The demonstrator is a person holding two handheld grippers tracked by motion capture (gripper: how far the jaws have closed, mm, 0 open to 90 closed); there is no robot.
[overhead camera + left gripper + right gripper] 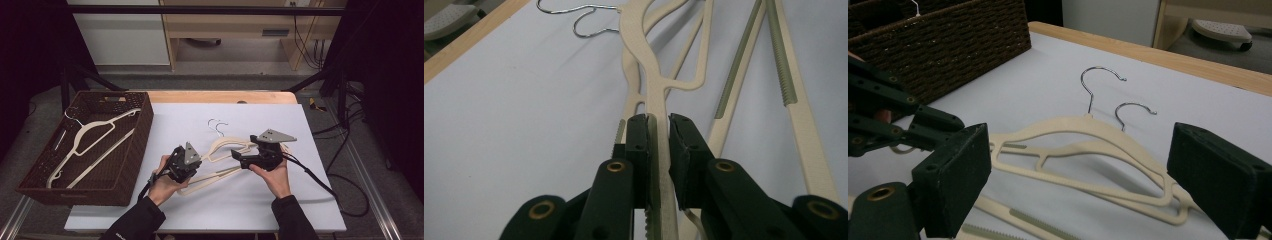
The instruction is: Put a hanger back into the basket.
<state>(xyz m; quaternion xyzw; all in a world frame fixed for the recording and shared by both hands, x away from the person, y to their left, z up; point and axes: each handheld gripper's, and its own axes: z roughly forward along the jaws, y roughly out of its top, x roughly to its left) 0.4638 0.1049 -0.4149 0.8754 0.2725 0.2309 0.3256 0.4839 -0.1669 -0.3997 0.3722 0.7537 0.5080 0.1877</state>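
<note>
1. My left gripper (pixel 658 150) pinches the arm of the upper cream hanger (pixel 644 60).
2. That hanger lies over a second hanger (pixel 1128 165) on the white table (pixel 200 200).
3. My right gripper (pixel 1078 185) stands spread, pads clear of both hangers.
4. A brown wicker basket (pixel 142 130) sits well left.

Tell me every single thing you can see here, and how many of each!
Hangers on the sheet: two, cream with metal hooks, overlapping mid-table; the top one is lifted at one end.
Hangers in the basket: at least two, cream.
Wicker basket: one, dark brown, at the table's left.
Sheet: one, pale grey, covering the table.
Table: one, light wood edge at the far side.
Left gripper: one, black, shut on the top hanger's arm.
Right gripper: one, black, jaws wide open at the hangers.
Hands: two, dark sleeves.
</note>
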